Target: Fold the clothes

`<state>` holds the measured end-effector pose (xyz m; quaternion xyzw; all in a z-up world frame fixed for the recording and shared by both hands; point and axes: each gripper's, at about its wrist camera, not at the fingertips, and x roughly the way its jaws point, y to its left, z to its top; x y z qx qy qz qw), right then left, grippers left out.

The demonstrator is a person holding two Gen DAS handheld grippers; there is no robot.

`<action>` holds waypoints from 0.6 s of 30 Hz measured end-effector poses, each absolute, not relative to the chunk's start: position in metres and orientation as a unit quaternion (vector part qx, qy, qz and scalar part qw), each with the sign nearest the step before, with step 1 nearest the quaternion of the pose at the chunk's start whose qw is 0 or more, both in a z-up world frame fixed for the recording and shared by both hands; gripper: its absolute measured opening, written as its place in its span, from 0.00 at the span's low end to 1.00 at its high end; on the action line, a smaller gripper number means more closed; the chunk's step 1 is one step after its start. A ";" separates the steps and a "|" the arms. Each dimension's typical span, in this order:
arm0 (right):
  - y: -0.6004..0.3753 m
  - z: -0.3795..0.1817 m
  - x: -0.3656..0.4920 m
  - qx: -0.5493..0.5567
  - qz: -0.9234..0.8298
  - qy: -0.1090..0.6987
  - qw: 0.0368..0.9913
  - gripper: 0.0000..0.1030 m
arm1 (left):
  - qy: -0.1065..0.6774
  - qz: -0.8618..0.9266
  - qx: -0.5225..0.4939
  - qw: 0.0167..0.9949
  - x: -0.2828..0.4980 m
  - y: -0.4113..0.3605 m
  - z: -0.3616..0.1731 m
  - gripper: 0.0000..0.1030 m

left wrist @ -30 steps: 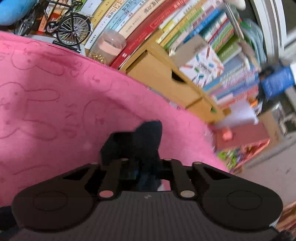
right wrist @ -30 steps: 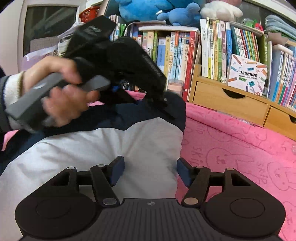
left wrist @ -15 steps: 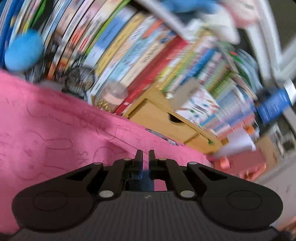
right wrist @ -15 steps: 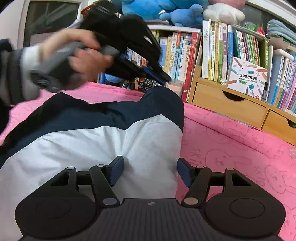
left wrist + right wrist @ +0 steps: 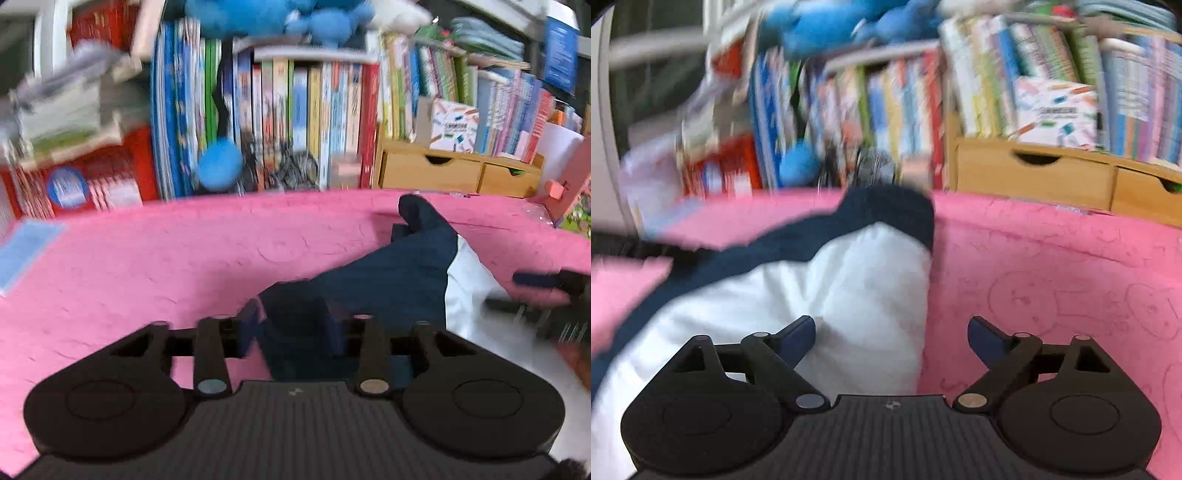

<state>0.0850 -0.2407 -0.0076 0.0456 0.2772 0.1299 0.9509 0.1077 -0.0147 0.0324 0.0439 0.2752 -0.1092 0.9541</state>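
Bookshelves (image 5: 295, 103) packed with colourful spines fill the back of the room, with blue soft toys (image 5: 266, 18) on top and small wooden drawers (image 5: 436, 171) to the right. In front lies a pink blanket (image 5: 147, 258) printed with faint rabbit outlines, and on it a navy-and-white garment (image 5: 849, 280).

A second ago the left gripper (image 5: 291, 328) was pressed tight on a dark corner of the garment, lifted toward the books. Now it has let go and swung back: its jaws have just been opening and stand partly spread, low over the navy edge of the cloth, whose fabric shows between them without being pinched. The released navy corner rests folded over the white part, pointing at the shelves.

The right gripper (image 5: 892, 332) has also just been opening; its jaws are spread wider than before, straddling the right edge of the white panel, holding nothing. The hand that was raised in its view is gone from there.
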 end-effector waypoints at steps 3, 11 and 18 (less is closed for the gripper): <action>-0.251 0.006 0.062 0.102 0.145 0.235 0.956 0.76 | 0.233 -0.126 0.080 0.961 0.095 -0.032 0.037 0.69; -0.186 0.026 0.032 -0.024 0.202 0.255 0.945 0.42 | 0.235 -0.142 0.128 0.953 0.113 -0.057 0.014 0.71; -0.165 -0.002 0.049 -0.052 0.186 0.304 0.933 0.36 | 0.237 -0.133 0.137 0.953 0.117 -0.041 -0.008 0.73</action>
